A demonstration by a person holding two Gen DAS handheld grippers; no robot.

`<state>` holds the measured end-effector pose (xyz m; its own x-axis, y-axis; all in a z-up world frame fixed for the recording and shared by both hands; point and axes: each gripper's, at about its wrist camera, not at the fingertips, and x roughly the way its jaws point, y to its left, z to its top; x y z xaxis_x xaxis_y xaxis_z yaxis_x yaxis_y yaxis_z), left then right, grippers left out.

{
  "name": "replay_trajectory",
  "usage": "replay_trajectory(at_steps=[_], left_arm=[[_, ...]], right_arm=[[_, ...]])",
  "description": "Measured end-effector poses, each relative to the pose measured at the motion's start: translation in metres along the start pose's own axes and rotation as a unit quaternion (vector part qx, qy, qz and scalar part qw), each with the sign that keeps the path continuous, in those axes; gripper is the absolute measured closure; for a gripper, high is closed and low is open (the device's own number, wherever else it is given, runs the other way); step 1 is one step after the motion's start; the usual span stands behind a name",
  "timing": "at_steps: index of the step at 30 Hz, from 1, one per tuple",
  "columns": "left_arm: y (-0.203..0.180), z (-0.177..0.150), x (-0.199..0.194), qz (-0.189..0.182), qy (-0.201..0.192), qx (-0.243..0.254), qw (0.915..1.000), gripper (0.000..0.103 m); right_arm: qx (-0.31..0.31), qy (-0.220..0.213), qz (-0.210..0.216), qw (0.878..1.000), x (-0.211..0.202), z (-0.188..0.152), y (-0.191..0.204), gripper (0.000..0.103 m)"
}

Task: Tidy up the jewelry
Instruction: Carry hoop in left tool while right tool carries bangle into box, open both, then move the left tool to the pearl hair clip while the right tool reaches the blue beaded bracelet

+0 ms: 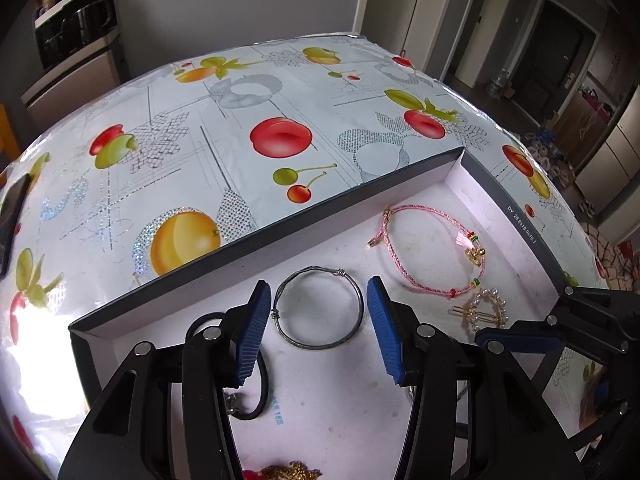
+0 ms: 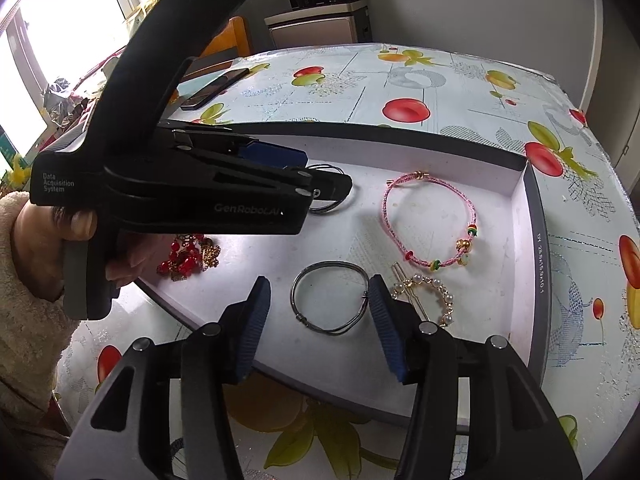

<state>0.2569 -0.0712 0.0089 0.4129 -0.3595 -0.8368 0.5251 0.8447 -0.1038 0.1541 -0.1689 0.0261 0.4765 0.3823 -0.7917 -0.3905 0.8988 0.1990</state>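
Between the spread blue pads of the left hand-held gripper (image 1: 318, 328) a wire bangle (image 1: 318, 308) is lying flat on the floor of the shallow box lid (image 1: 256, 236), untouched. The right hand-held gripper (image 2: 318, 328) is hovering just as wide open over a second wire bangle (image 2: 331, 298), its right pad nearly at the ring's edge. Both rings are looking light, thin and stiff — likely slippery metal, sitting too flat to pinch from above. I would be closing across the rim near the twisted wire knot, where the ribbed pads should bite. Just right of it a pearl hair clip (image 2: 426, 296) is resting, delicate and easily snagged. Farther off, the pink cord bracelet (image 2: 430, 220) is lying limp — soft, and best taken at its beads.
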Motion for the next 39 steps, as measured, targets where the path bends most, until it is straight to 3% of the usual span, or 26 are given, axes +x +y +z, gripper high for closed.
replay_trajectory(at_steps=[8, 15, 17, 26, 33, 35, 37, 39], left_arm=[[-0.004, -0.006, -0.035, 0.012, -0.027, 0.0, 0.9995, 0.043], [-0.01, -0.022, -0.08, 0.024, -0.071, -0.006, 0.9971, 0.035], [-0.013, -0.031, -0.095, 0.032, -0.086, -0.003, 0.9957, 0.024], [-0.032, -0.094, -0.136, 0.072, -0.114, 0.012, 0.9907, 0.016], [-0.041, -0.147, -0.134, 0.073, -0.097, -0.006, 0.9925, 0.014], [-0.043, -0.16, -0.128, 0.087, -0.089, -0.007, 0.9922, 0.014], [-0.045, -0.171, -0.123, 0.098, -0.082, -0.007, 0.9918, 0.014], [-0.045, -0.178, -0.12, 0.093, -0.077, -0.011, 0.9927, 0.014]], right_arm=[[-0.001, -0.021, -0.003, 1.0, -0.028, -0.008, 0.008, 0.044], [-0.004, -0.045, -0.008, 0.999, -0.061, -0.022, 0.012, 0.031], [-0.005, -0.053, -0.012, 0.999, -0.071, -0.027, 0.012, 0.027], [-0.014, -0.058, -0.028, 0.998, -0.1, -0.064, 0.011, 0.016], [-0.039, -0.03, -0.018, 0.999, -0.09, -0.095, 0.031, 0.016], [-0.047, -0.021, -0.017, 0.999, -0.082, -0.102, 0.038, 0.019], [-0.053, -0.012, -0.018, 0.998, -0.074, -0.106, 0.045, 0.029], [-0.058, -0.006, -0.021, 0.998, -0.067, -0.11, 0.05, 0.035]])
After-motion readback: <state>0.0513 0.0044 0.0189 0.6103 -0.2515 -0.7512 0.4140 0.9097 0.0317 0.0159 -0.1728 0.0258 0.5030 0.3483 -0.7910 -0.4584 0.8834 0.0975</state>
